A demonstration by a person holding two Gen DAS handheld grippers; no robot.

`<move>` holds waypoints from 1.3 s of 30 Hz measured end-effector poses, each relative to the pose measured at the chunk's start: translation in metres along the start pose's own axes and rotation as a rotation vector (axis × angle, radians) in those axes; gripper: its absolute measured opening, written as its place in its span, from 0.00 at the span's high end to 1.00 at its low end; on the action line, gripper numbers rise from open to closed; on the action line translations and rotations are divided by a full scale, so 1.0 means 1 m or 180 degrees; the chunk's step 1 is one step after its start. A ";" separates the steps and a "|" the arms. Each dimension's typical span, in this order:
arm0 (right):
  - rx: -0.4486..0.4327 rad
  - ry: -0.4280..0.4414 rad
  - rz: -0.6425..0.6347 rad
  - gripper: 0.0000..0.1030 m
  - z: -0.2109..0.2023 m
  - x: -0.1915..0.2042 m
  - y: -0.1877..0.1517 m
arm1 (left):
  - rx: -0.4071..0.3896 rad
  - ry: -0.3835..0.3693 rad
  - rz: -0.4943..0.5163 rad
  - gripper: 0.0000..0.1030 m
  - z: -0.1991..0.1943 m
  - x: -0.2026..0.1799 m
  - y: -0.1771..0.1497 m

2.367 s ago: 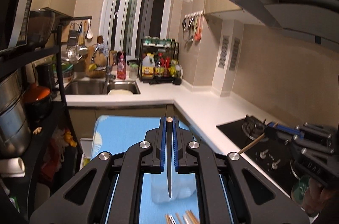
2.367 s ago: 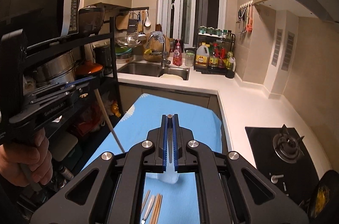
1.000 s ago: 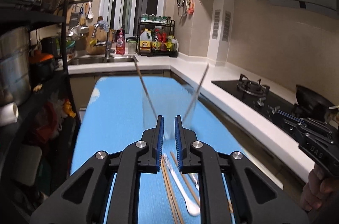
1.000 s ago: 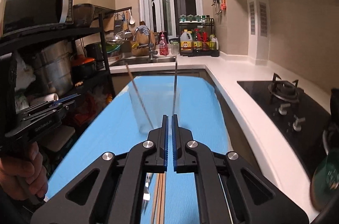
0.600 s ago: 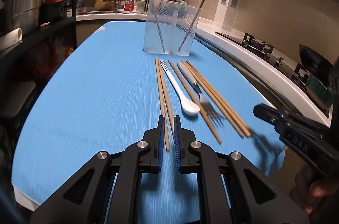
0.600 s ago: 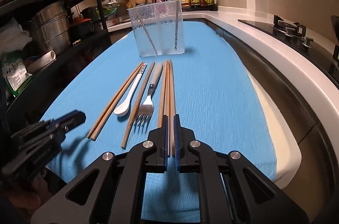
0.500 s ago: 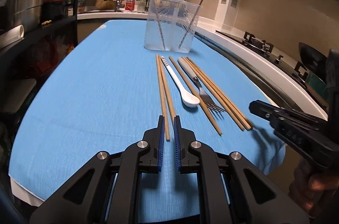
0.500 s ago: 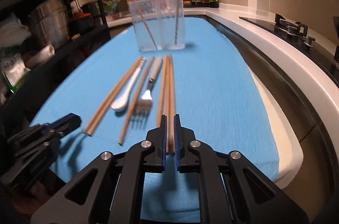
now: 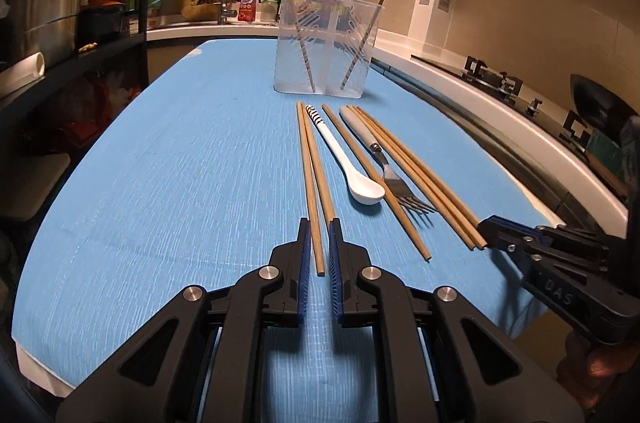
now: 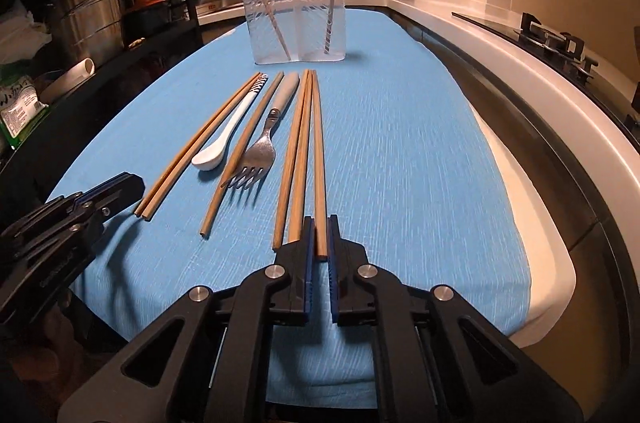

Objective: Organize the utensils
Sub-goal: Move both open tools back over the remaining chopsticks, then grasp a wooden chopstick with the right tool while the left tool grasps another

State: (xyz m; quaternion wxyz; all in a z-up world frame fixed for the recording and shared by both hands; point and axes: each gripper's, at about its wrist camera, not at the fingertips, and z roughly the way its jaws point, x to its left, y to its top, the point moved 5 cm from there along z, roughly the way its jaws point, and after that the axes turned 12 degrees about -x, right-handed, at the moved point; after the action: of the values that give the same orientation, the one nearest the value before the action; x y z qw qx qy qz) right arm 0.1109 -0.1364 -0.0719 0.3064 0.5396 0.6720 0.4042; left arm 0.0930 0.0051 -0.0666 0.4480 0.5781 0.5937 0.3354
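Chopsticks: L gripper (image 9: 318, 235) fingers narrow round one chopstick (image 9: 309, 179); R gripper (image 10: 320, 235) fingers narrow round rightmost chopstick (image 10: 318, 159). Spoon (image 9: 346, 159), fork (image 9: 390, 167) on desk (image 9: 180, 163).

Both wrist cams sit low at the table's (image 9: 168, 159) near edge, facing the far end; both see the utensil row and clear holder (image 9: 326, 49).

Black gripper (image 9: 317, 241) frames, blue ribbed fingers (image 9: 305, 251), silver screws.
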 end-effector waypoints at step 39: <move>-0.0229 -0.0285 0.0065 0.87 -0.002 -0.007 -0.009 | -0.0249 0.0285 0.0308 0.92 -0.006 0.003 -0.011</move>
State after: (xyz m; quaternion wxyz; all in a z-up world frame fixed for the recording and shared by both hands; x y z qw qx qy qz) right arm 0.1066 -0.1442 -0.0795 0.3512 0.5525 0.6372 0.4067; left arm 0.0833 0.0079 -0.0751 0.4266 0.5726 0.5709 0.4051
